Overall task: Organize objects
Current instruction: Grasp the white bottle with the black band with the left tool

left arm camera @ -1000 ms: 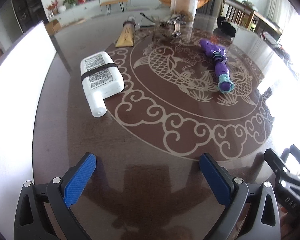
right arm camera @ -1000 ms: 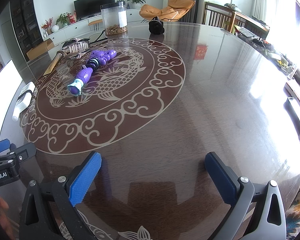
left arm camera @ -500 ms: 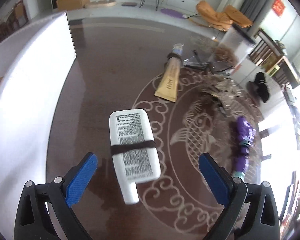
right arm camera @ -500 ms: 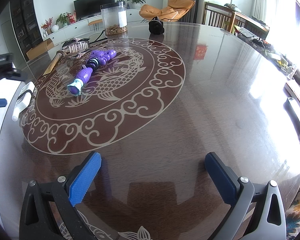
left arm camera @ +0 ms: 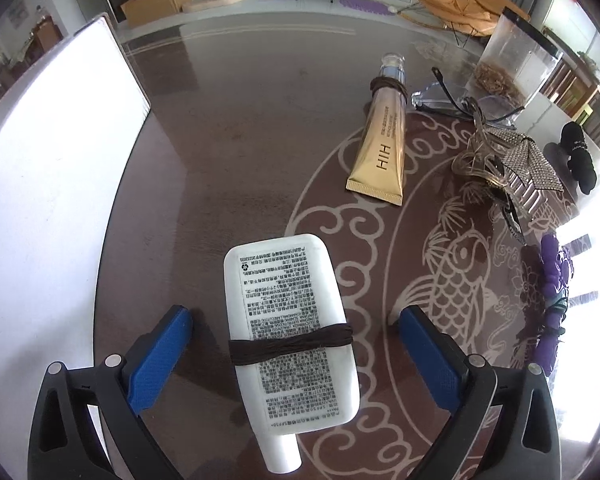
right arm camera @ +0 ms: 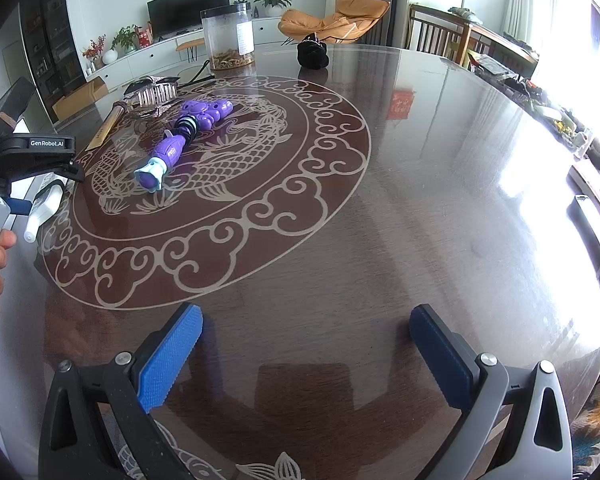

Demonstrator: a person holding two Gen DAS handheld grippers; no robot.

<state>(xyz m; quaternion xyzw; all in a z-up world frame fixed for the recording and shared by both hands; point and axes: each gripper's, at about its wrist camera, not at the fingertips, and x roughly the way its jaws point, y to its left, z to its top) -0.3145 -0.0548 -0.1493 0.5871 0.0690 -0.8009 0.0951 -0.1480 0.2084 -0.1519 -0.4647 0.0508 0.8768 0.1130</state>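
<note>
Blue ribbed pads [left arm camera: 158, 354] on my left gripper [left arm camera: 296, 352] stand wide apart, one on each side of the white tube [left arm camera: 288, 320] without touching it. That tube is flat, smooth plastic with rounded corners, printed with dense black text, and a dark brown elastic band [left arm camera: 292, 346] wraps its middle. Its round cap points back toward my camera. It lies on the table [left arm camera: 228, 152], whose top is glossy dark wood inlaid with pale cloud scrolls and a fish. From the right wrist view I can see the cap end of the same tube [right arm camera: 40, 212] below the left gripper's black body.

Farther off lies a shiny gold tube [left arm camera: 382, 148] with a clear cap and a brown band around its neck. Beside it sit clear glasses [left arm camera: 452, 100] and a rhinestone hair claw [left arm camera: 504, 160], spiky and glittering. A clear cylindrical jar [left arm camera: 516, 56] stands behind them, and a black fuzzy scrunchie [left arm camera: 578, 156] lies to the right. A purple plastic toy [right arm camera: 184, 140] with a pale teal flared tip rests on the fish pattern. A bright white panel [left arm camera: 52, 168] runs along the table's left edge.

My right gripper [right arm camera: 304, 356] hangs over bare wood, well apart from everything, its pads [right arm camera: 170, 358] spread wide and holding nothing.
</note>
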